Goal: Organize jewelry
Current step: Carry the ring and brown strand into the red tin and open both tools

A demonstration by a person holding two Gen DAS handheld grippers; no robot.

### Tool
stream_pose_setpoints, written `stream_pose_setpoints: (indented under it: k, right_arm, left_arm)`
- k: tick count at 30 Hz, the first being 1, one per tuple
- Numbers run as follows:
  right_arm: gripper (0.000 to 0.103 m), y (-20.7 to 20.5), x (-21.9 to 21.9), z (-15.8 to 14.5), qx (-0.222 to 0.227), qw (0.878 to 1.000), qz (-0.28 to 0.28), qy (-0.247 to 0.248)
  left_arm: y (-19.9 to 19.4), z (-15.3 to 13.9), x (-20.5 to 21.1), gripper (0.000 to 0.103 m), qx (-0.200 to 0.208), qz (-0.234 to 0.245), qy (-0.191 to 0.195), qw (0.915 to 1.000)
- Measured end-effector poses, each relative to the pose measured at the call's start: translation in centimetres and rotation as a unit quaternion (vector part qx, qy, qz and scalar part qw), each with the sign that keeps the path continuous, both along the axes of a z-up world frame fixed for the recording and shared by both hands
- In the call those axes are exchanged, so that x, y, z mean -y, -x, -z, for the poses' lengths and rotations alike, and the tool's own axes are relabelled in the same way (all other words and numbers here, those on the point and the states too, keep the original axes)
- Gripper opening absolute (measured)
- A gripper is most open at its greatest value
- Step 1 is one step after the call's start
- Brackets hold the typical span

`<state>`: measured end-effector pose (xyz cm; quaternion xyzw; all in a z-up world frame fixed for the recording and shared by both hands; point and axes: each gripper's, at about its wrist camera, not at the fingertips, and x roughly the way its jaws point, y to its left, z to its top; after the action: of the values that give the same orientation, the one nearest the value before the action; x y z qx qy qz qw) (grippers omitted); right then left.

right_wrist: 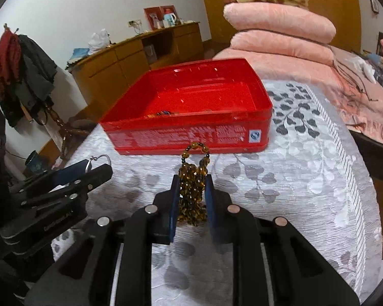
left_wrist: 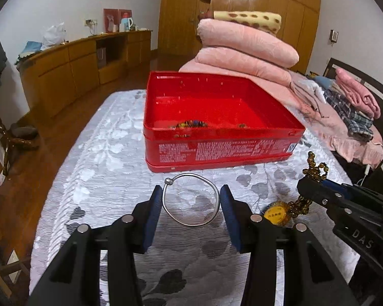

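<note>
1. The left gripper (left_wrist: 191,199) pinches a silver bangle (left_wrist: 191,200) between its blue pads, one pad pressing each side of the ring; the jaws stand partly spread to the bangle's width. The ring tilts, with its ball-tipped end at the far left.
2. The right gripper (right_wrist: 192,193) has its jaws pressed nearly together on a bunched strand of amber beads (right_wrist: 192,178). A loop of the beads rises above the pads and the rest hangs in a clump between them.
3. In the left wrist view the right gripper (left_wrist: 316,186) comes in from the right, the amber beads spilling above and below its tip.
4. Just under that tip, to the right of the left gripper, a round yellow pendant (left_wrist: 275,215) shows against the bedspread; whether it rests on the cloth or hangs cannot be told.
5. An open red tin (left_wrist: 217,150) stands on the white leaf-patterned bedspread (left_wrist: 109,153) just beyond both grippers. Small coloured beads (left_wrist: 191,123) lie inside, against its near wall.
6. Folded pink quilts (left_wrist: 247,51) are stacked on the bed behind the tin, to the far right.
</note>
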<state>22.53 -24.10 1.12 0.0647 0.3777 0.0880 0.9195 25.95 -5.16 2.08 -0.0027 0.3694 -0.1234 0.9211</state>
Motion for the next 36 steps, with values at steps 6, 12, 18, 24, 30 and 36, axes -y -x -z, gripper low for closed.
stream_pose_setpoints:
  k: [6, 12, 18, 24, 30, 36]
  right_arm:
    - [0.018, 0.5, -0.1, -2.1, 0.019, 1.000, -0.012, -0.008]
    - [0.018, 0.4, 0.1, -4.2, 0.038, 0.999, -0.016, 0.000]
    - [0.018, -0.5, 0.2, -6.0, 0.053, 0.998, -0.015, 0.011]
    - [0.018, -2.5, 0.4, -7.2, 0.062, 0.998, -0.011, 0.018]
    - [0.018, -5.5, 0.8, -7.3, 0.057, 0.998, -0.007, 0.015]
    - [0.018, -8.9, 0.9, -6.5, 0.045, 0.999, -0.001, 0.013]
  left_arm:
    - [0.3, -1.7, -0.4, 0.046, 0.019, 0.001, 0.010, 0.9998]
    - [0.1, -3.0, -0.6, 0.046, 0.034, 0.003, 0.018, 0.9993]
    - [-0.7, -4.5, -0.4, 0.046, 0.051, 0.004, 0.025, 0.9984]
    - [-2.7, -5.9, 0.2, 0.046, 0.065, 0.001, 0.027, 0.9975]
    - [-6.0, -5.8, 1.0, 0.046, 0.055, -0.006, 0.029, 0.9981]
    - [-9.3, -5.0, 1.8, 0.046, 0.039, -0.016, 0.031, 0.9986]
